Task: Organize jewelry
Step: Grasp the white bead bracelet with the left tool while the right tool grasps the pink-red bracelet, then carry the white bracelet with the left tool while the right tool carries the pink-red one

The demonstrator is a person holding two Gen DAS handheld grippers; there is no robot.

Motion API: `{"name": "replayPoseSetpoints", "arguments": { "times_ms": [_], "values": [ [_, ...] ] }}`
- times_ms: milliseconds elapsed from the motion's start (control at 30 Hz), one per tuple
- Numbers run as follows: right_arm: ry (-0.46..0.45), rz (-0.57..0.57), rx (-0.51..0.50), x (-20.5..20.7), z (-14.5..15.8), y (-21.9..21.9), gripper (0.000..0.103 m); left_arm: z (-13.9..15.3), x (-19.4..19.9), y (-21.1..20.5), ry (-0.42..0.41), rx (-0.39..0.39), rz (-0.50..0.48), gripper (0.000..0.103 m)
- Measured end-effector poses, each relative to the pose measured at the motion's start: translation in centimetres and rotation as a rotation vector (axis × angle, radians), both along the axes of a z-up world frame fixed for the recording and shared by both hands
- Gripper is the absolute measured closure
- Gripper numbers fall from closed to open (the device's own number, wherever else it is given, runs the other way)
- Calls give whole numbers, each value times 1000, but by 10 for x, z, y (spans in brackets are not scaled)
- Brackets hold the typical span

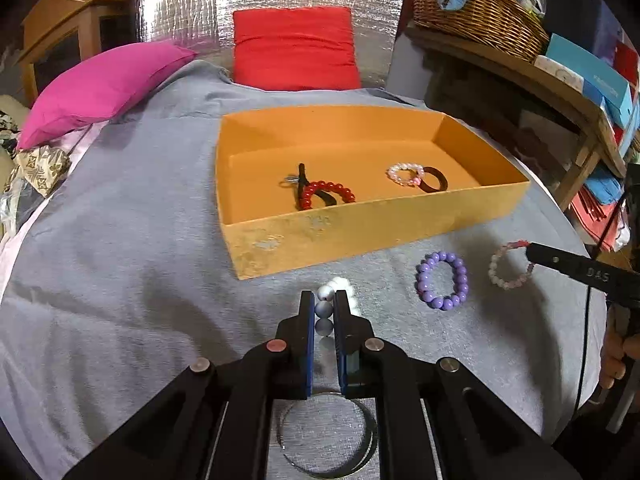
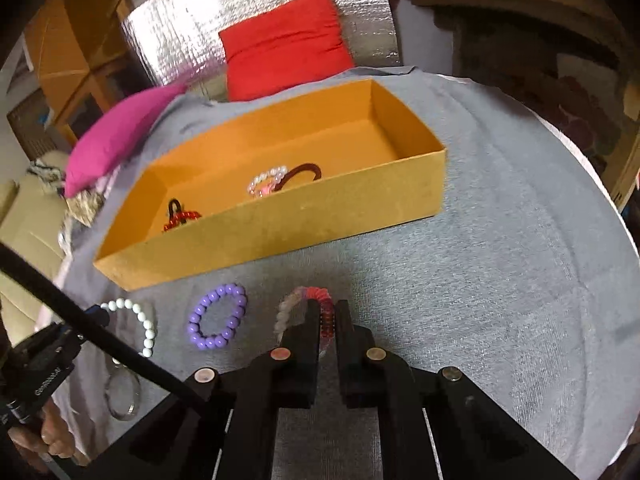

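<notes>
An orange box (image 1: pixel 360 222) (image 2: pixel 280 228) on the grey cloth holds a red bead bracelet (image 1: pixel 326 192), a black hair tie, a pale pink bead bracelet (image 1: pixel 405 173) and a dark ring band (image 1: pixel 434 180). My left gripper (image 1: pixel 323 306) is shut on a white bead bracelet (image 1: pixel 325 308) (image 2: pixel 138 322) in front of the box. My right gripper (image 2: pixel 328 316) is shut on a pink and red bracelet (image 2: pixel 316 300) (image 1: pixel 508 266). A purple bead bracelet (image 1: pixel 442 280) (image 2: pixel 218 322) lies between the two.
Silver bangles (image 1: pixel 328 432) (image 2: pixel 124 396) lie on the cloth under my left gripper. A magenta cushion (image 1: pixel 100 88) and a red cushion (image 1: pixel 294 50) sit behind the box. A shelf with a wicker basket (image 1: pixel 476 12) stands at the right.
</notes>
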State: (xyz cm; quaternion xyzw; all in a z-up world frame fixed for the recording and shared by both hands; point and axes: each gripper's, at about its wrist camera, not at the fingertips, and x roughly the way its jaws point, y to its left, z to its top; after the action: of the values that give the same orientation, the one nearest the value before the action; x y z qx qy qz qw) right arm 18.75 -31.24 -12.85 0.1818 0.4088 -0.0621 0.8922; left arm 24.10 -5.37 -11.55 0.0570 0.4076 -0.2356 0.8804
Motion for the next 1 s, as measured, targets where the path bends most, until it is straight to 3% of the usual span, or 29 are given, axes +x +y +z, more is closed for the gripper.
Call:
{"name": "replayPoseSetpoints", "arguments": {
  "times_ms": [133, 333, 533, 1000],
  "values": [
    [-26, -7, 36, -5, 4, -5, 95, 0, -6, -6, -1, 3, -23, 94],
    [24, -32, 43, -4, -4, -8, 95, 3, -10, -9, -13, -3, -26, 94],
    [-116, -41, 48, -19, 20, -12, 95, 14, -12, -3, -41, -34, -13, 94],
    [-158, -38, 63, -19, 27, -9, 95, 15, -16, -15, -57, -13, -22, 94]
  ]
}}
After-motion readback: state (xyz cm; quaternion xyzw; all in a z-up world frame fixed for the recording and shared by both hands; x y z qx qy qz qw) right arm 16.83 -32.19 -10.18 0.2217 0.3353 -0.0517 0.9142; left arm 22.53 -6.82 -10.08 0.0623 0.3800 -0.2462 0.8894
